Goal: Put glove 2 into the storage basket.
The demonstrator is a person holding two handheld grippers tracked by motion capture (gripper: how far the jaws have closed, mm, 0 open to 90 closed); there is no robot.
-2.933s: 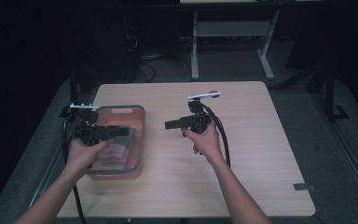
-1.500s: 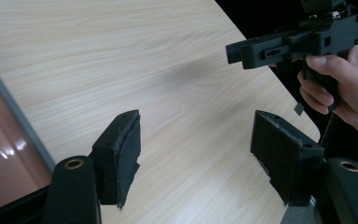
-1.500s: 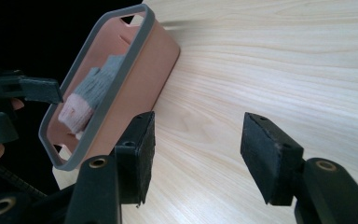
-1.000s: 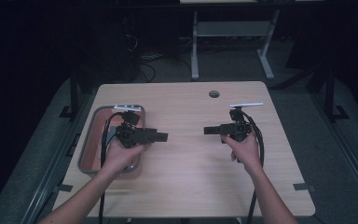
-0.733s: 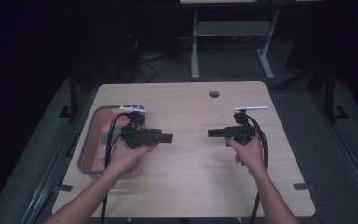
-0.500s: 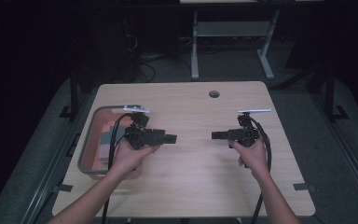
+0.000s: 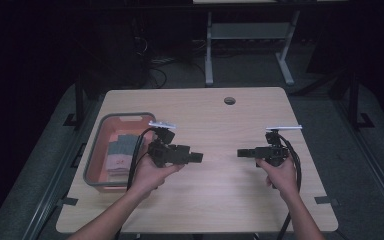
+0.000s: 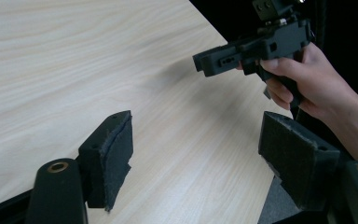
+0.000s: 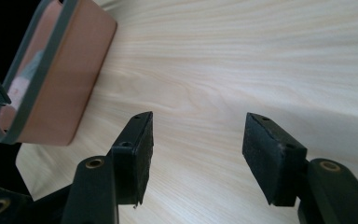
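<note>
High view: left claw (image 7: 197, 157) and right claw (image 7: 241, 152) hovering over the table (image 7: 215, 210), both empty, left jaws just opening, right jaws apart; having left the pink tray (image 7: 96, 165) holding folded cloths (image 7: 120, 156), placement appearing complete

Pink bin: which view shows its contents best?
High view. It looks down into the pink bin, so the grey folded stack inside shows. The right gripper view catches the bin's side wall and grey rim edge-on, contents barely visible. The left gripper view looks across the table instead.
</note>
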